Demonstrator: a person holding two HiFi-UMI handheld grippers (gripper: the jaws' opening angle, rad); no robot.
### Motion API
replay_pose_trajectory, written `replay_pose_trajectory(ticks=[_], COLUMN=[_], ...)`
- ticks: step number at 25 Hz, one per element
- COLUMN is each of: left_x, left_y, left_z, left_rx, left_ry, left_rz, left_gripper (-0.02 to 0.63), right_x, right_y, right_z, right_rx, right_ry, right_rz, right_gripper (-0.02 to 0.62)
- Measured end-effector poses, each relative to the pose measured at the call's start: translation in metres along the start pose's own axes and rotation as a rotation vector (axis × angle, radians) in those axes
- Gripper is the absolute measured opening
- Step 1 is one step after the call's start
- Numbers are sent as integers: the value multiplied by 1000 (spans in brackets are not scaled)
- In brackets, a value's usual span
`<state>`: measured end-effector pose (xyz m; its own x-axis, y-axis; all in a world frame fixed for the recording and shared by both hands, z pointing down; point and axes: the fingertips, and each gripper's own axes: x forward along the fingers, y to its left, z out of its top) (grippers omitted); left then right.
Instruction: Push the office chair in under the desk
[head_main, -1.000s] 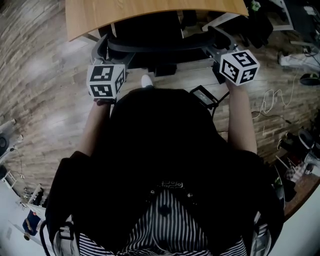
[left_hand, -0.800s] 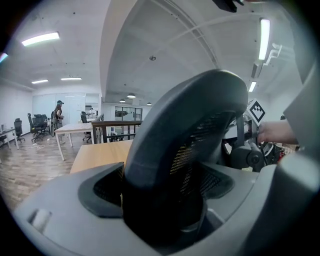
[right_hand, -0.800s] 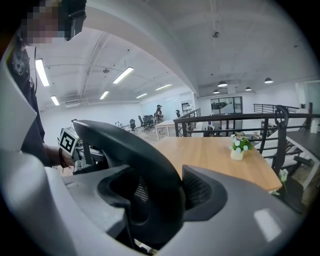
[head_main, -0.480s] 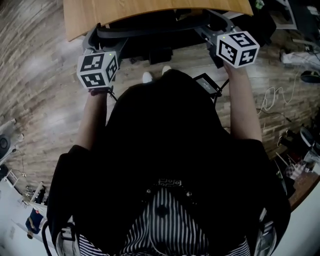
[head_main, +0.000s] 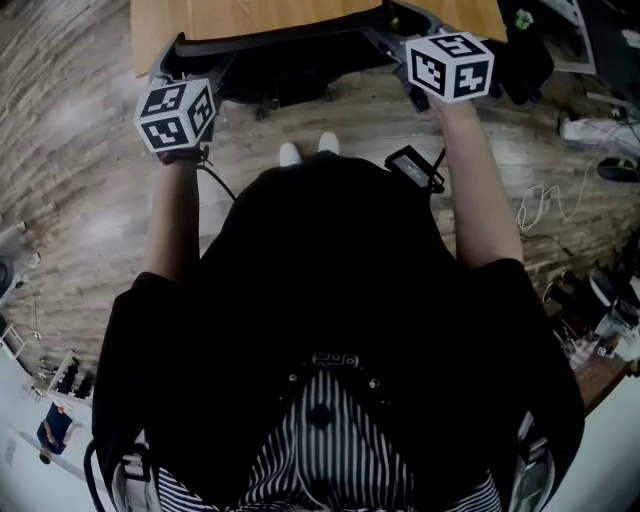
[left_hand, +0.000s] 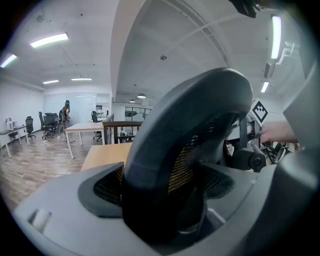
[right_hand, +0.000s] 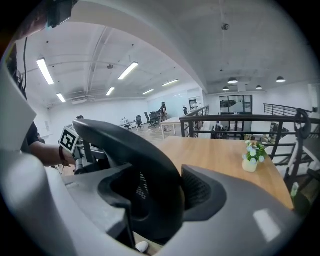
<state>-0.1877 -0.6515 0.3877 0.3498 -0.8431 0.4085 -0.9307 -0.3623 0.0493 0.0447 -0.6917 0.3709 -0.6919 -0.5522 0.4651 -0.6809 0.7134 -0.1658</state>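
The left tool (left_hand: 165, 200) is clamped on the left end of the back rim of the office chair (head_main: 280, 40), and the right tool (right_hand: 155, 200) on the right end. Both arms reach straight ahead. The chair's seat sits under the wooden counter (head_main: 250, 15), with only its back showing at the edge. Around it are a wood-plank floor (head_main: 80, 180) and an open office; a small potted plant (right_hand: 252, 157) stands on the counter.

Chair (head_main: 285, 40) before the person (head_main: 330, 300), its back along the near edge of the desk (head_main: 250, 18). Plant (right_hand: 252, 156) on the desk, right of the chair. Adapter (head_main: 410, 165) on the floor (head_main: 80, 200), right of the feet (head_main: 305, 152).
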Motion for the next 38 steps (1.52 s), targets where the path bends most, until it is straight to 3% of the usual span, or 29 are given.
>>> replay_pose_trajectory(ticks=[18, 24, 29, 32, 33, 34, 35, 36, 38], left_x=[22, 23, 3, -22, -34, -47, -59, -67, -75], left_y=[35, 38, 31, 32, 31, 27, 18, 5, -26], left_z=[9, 12, 8, 13, 17, 19, 22, 24, 29], left_rx=[-14, -36, -56, -80, -101, -128, -154, -171, -177], left_ry=[-52, -8, 71, 19, -12, -42, -70, -94, -123], left_rz=[18, 12, 0, 32, 37, 29, 9, -17, -76], left_gripper=[449, 449, 436, 329, 259, 135, 36, 5, 5], right_x=[43, 49, 24, -7, -17, -26, -35, -43, -51], right_y=[-17, -20, -14, -13, -7, 2, 13, 23, 41], right_z=[19, 24, 11, 4, 3, 2, 1, -1, -2], right_rx=[-2, 16, 8, 32, 47, 60, 67, 67, 59], right_ry=[-10, -15, 46, 17, 1, -10, -16, -21, -36], right_rz=[39, 35, 55, 43, 51, 65, 79, 92, 114], right_gripper=[249, 252, 255, 253, 250, 239, 182, 90, 4])
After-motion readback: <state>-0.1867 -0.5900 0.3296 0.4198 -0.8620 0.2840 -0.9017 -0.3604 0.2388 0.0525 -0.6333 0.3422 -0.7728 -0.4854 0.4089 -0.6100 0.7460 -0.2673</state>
